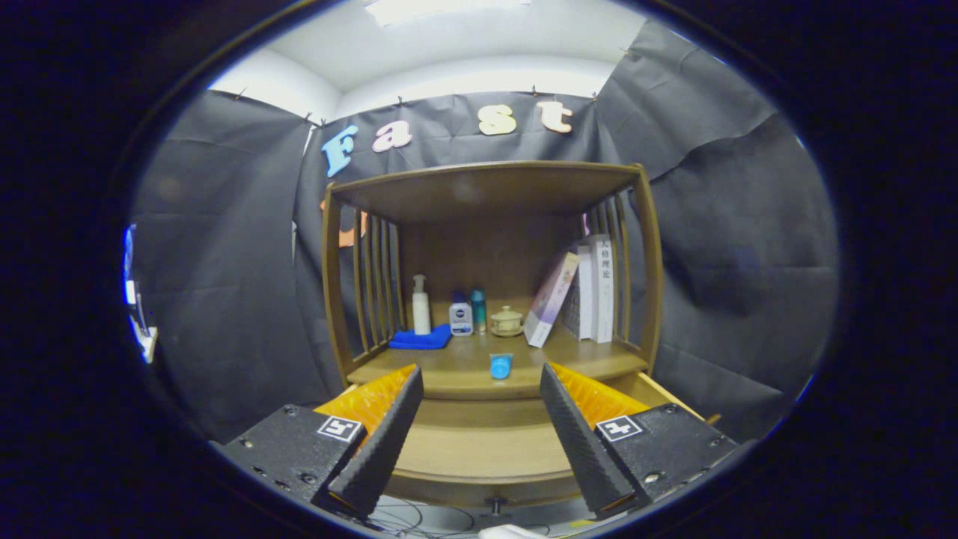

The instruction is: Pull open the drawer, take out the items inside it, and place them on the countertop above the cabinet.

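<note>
The gripper (pixel 481 389) hangs with its jaws spread wide, holding nothing. Just beyond them, a small round blue cap-like item (pixel 500 366) stands on the brown wooden countertop (pixel 456 370), near its front edge, apart from the bottles and books behind.

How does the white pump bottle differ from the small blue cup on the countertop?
The white pump bottle is tall and slim; the small blue cup is short and squat. The bottle stands far back on a folded blue cloth; the cup sits on bare wood at the front edge, just beyond the open tool. Both rest on the countertop.
</note>
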`<control>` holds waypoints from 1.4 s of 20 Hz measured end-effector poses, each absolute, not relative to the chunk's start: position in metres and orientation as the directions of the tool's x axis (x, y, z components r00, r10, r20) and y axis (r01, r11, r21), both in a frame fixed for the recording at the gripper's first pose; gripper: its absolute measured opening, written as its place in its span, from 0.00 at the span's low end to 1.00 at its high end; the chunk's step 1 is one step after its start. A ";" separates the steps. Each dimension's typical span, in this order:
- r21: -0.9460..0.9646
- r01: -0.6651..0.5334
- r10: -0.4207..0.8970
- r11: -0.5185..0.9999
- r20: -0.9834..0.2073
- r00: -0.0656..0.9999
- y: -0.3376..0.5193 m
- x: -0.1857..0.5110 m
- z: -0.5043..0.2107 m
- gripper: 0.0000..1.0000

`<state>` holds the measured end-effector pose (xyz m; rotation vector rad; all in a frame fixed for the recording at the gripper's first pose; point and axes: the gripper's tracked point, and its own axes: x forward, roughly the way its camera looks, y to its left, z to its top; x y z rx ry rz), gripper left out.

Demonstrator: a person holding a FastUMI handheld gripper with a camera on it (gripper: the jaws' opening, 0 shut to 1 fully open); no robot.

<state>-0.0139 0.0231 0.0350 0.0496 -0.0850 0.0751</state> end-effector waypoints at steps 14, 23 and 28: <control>0.077 -0.028 0.029 0.997 -0.018 0.999 0.011 -0.029 -0.094 0.99; 0.023 -0.014 0.016 1.000 -0.088 0.996 0.016 -0.012 -0.144 0.99; -0.009 -0.007 0.007 1.000 -0.102 0.995 0.019 -0.001 -0.156 0.99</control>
